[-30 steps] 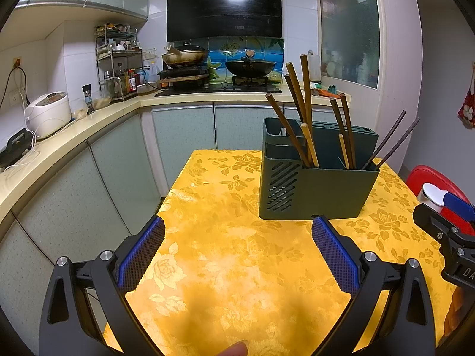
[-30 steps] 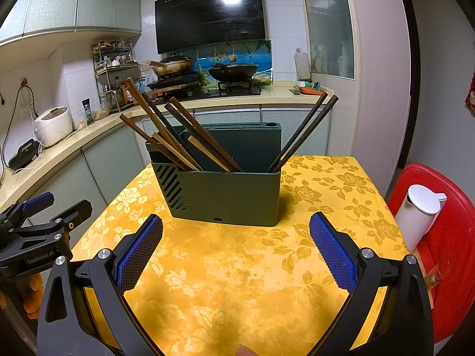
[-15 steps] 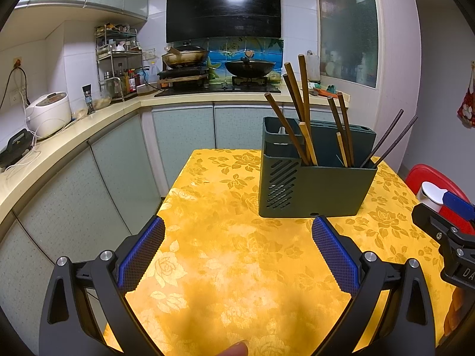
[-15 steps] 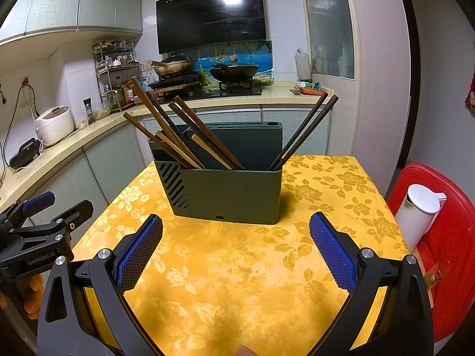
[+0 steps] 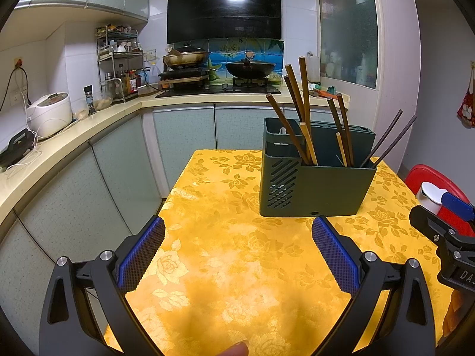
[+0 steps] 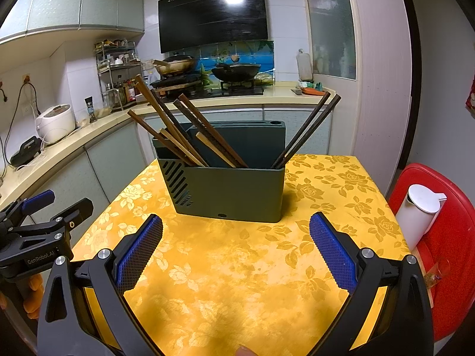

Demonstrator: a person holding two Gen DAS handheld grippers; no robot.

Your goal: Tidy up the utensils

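Both our left gripper (image 5: 237, 237) and right gripper (image 6: 236, 234) gape empty; we should approach the dark-green plastic utensil holder (image 6: 228, 190) slowly, pinching 1 brown wooden chopstick (image 6: 161, 120) high.

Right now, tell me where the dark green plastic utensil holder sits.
The dark green plastic utensil holder stands upright on the yellow floral tablecloth, ahead of both open grippers, left of the white jug; chopsticks lean inside it.

- A dark green utensil holder (image 6: 234, 191) is seen upright just ahead of the gripper.
- Brown chopsticks (image 6: 181, 132) are leaned left inside it; two dark chopsticks (image 6: 308, 127) are leaned right.
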